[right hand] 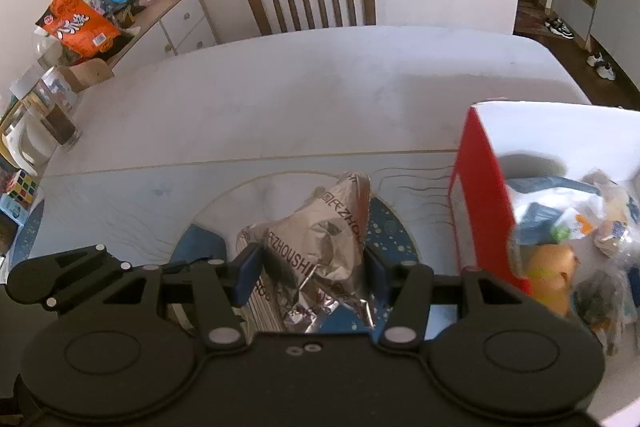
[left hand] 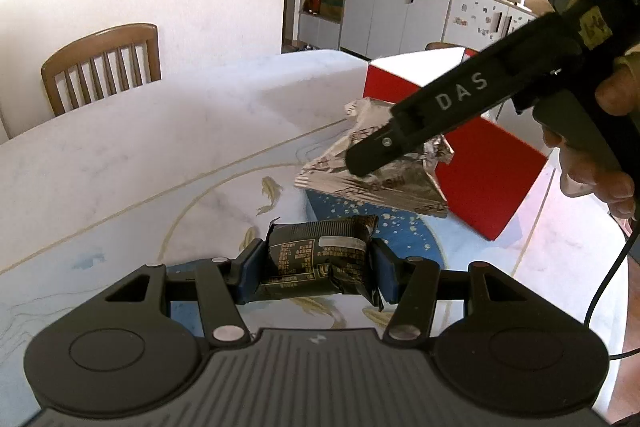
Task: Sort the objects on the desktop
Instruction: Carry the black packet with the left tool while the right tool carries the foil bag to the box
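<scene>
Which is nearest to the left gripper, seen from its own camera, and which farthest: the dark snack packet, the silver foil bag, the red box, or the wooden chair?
1. Dark snack packet: clamped between the left gripper pads.
2. Silver foil bag: just beyond, to the right, held by the right gripper.
3. Red box: behind the bag, right.
4. Wooden chair: across the table, far left.

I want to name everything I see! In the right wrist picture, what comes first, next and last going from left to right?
Rubik's cube → glass jar → silver foil packet held in the right gripper → red box → the snack wrappers inside it.
</scene>
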{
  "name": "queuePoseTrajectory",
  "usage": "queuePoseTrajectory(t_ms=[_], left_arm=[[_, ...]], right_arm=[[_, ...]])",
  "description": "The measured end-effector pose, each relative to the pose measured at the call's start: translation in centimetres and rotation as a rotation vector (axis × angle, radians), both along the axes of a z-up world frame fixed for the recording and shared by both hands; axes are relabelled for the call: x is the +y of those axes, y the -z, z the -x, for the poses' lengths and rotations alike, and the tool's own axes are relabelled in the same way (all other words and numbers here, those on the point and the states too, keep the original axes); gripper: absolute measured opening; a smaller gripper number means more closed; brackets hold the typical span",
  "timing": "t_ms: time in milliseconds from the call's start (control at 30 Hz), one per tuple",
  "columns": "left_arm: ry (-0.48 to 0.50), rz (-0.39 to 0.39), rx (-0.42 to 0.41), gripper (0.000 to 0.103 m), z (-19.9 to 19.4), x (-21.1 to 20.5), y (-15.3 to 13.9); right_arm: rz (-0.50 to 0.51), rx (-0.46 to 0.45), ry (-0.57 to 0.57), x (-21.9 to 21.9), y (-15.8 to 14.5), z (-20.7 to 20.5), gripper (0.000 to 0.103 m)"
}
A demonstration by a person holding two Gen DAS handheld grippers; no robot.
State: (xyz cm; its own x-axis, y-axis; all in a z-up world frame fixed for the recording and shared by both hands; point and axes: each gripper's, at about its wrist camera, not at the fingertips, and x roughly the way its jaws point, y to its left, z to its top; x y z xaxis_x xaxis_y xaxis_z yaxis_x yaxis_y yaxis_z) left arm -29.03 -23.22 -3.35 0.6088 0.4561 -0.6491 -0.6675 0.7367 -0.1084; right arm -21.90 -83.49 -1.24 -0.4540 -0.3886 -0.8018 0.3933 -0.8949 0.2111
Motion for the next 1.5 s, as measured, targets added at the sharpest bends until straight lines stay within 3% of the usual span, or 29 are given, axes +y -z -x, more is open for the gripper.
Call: queuePoseTrajectory(t_ms=[733, 1133, 1500], left_arm=[[0.032, -0.055, -0.037, 0.055, -0.3, -3.8, -6.2], [0.048, -0.074, -0.034, 0.055, -3.2, -5.8, -8.0], [0.08, -0.087, -0.026, 0.055, -8.2, -7.4, -8.5]], right_arm=[[0.052, 0.053, 0.083, 7.4, -3.9, -4.0, 0.055], [0.067, 0.073, 0.084, 11.9, -5.1, -4.3, 0.055], [0.068, 0.071, 0.086, 16.8, -5.3, -3.4, 0.055]])
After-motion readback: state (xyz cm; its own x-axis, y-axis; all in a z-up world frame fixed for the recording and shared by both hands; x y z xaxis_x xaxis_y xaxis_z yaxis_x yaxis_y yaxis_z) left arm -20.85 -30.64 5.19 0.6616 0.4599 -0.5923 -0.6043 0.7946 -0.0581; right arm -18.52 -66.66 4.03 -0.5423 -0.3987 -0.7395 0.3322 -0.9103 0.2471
